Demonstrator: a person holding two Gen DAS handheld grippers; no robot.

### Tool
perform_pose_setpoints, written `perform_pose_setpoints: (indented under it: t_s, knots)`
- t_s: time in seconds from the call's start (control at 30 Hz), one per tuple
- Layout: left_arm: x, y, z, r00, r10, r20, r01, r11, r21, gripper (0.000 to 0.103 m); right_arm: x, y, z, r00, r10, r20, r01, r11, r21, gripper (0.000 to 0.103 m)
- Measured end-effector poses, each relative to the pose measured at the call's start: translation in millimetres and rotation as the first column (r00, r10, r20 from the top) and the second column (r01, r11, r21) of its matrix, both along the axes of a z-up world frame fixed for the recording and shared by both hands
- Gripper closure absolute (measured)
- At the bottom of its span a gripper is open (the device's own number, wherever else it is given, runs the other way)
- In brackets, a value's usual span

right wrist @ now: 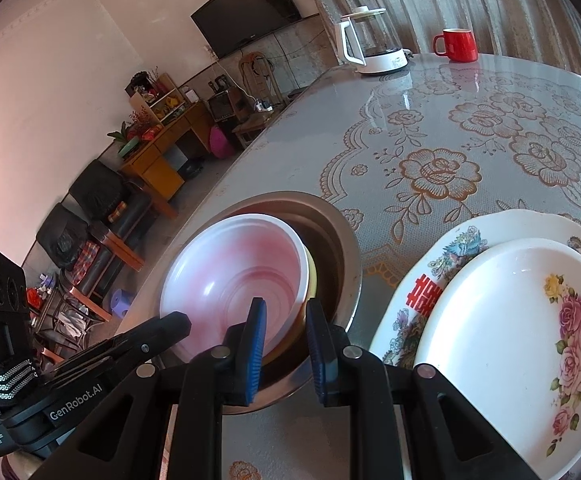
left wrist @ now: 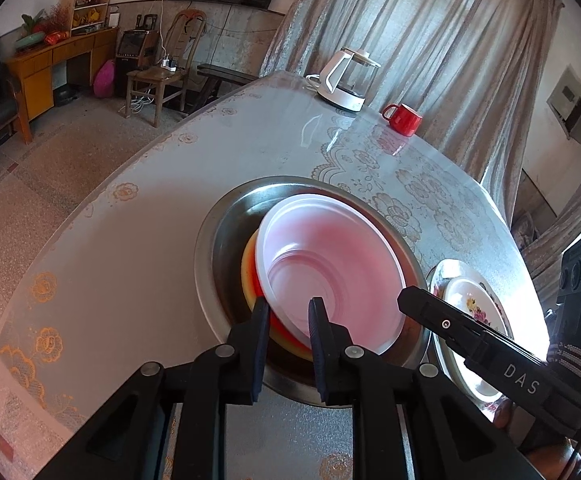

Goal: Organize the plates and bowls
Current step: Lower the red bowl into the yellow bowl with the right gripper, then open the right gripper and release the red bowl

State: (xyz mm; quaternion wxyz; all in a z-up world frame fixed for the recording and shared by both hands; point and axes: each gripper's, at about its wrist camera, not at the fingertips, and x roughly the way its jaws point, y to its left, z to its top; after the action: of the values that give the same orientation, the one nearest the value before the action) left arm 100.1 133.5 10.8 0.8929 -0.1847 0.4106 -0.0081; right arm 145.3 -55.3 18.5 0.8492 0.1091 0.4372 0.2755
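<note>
White bowl (left wrist: pixel 330 264), pink-tinted inside, sits tilted on a yellow-orange bowl (left wrist: pixel 250 280), both nested in a steel basin (left wrist: pixel 226 232) on the table (left wrist: pixel 130 240). In the left wrist view the stack fills the centre; in the right wrist view it lies at 8 o'clock of centre.

Left gripper (left wrist: pixel 289 312) straddles the near rims of the two bowls at 6 o'clock of the stack: one finger (left wrist: pixel 260 332) stands outside the rims, the other inside the white bowl. Jaws stand narrowly parted; whether the pads press the rims cannot be told. Right gripper (right wrist: pixel 286 316) straddles the white bowl's rim (right wrist: pixel 290 280) likewise, one finger (right wrist: pixel 254 340) inside the bowl, the other outside over the basin; jaws narrowly parted, contact uncertain.

At 3 o'clock of the basin, just beside it, two plates are stacked: a rose plate (right wrist: pixel 530 340) on a larger plate (right wrist: pixel 422 280) with a red character and bird motif.

At the far table edge, 12 to 1 o'clock, a white kettle (left wrist: pixel 346 80) and a red mug (left wrist: pixel 404 118) stand near each other, well apart from the basin. Curtain (left wrist: pixel 430 32) hangs behind them. A TV (right wrist: pixel 250 8) is mounted on the wall; a wooden desk (left wrist: pixel 50 64) and chair (left wrist: pixel 162 68) stand at 10 o'clock.
</note>
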Motion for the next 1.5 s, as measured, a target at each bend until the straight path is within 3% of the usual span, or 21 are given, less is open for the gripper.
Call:
perform_pose_setpoints:
  t_s: [0.83, 1.2, 1.5]
  knots:
    - [-17.7, 15.8, 7.2, 0.999, 0.040, 0.036, -0.039, 0.999, -0.001, 0.067, -31.9, -21.3, 11.6, 0.997, 0.038, 0.069, -0.037, 0.999, -0.007, 0.083]
    - [-25.2, 33.1, -9.6, 0.998, 0.058, 0.006, -0.058, 0.996, -0.064, 0.067, -30.2, -17.6, -4.1, 0.998, 0.062, 0.017, -0.061, 0.997, -0.041, 0.081]
    - [-19.4, 30.6, -12.9, 0.999, 0.039, 0.012, -0.038, 0.997, -0.061, 0.068, -34.4, -6.9, -4.9, 0.995, 0.088, 0.051, -0.085, 0.995, -0.058, 0.077]
